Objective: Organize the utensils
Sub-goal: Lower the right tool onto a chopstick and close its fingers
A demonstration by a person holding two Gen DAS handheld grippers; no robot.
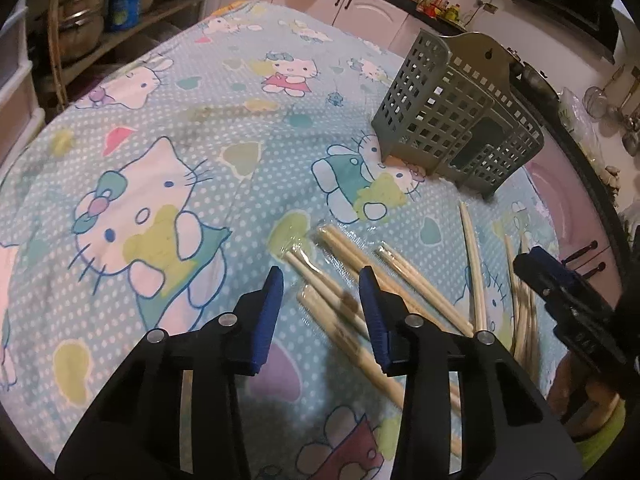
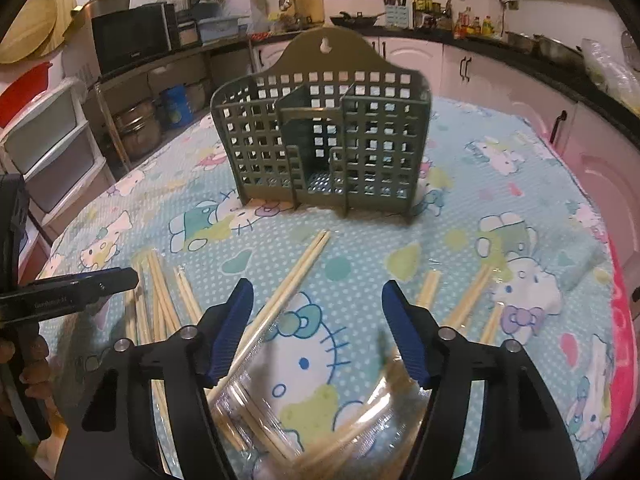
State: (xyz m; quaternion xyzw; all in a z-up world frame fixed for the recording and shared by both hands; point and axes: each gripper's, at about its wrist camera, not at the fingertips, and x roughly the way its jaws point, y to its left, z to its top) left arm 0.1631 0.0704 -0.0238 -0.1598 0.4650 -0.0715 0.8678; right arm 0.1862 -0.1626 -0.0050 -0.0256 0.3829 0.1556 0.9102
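While chopsticks (image 2: 296, 276) lay scattered before the holder (image 2: 320, 136) on the counter (image 1: 160, 80), left gripper (image 1: 320, 276) stood narrowly apart, right gripper (image 2: 318, 292) wider, both seemingly empty.

Cartoon-cat tablecloth (image 2: 352, 256); microwave (image 2: 134, 38) on counter; wok (image 2: 354, 20); blue bucket (image 1: 125, 2).

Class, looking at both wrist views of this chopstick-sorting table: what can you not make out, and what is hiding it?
- Left wrist view: chopsticks between the left tool fingers are motion-blurred; contact unclear.
- Right wrist view: wrapped chopsticks below the right tool are blurred and cut by the bottom edge.
- Utensil holder: side compartments screened by its grid walls.
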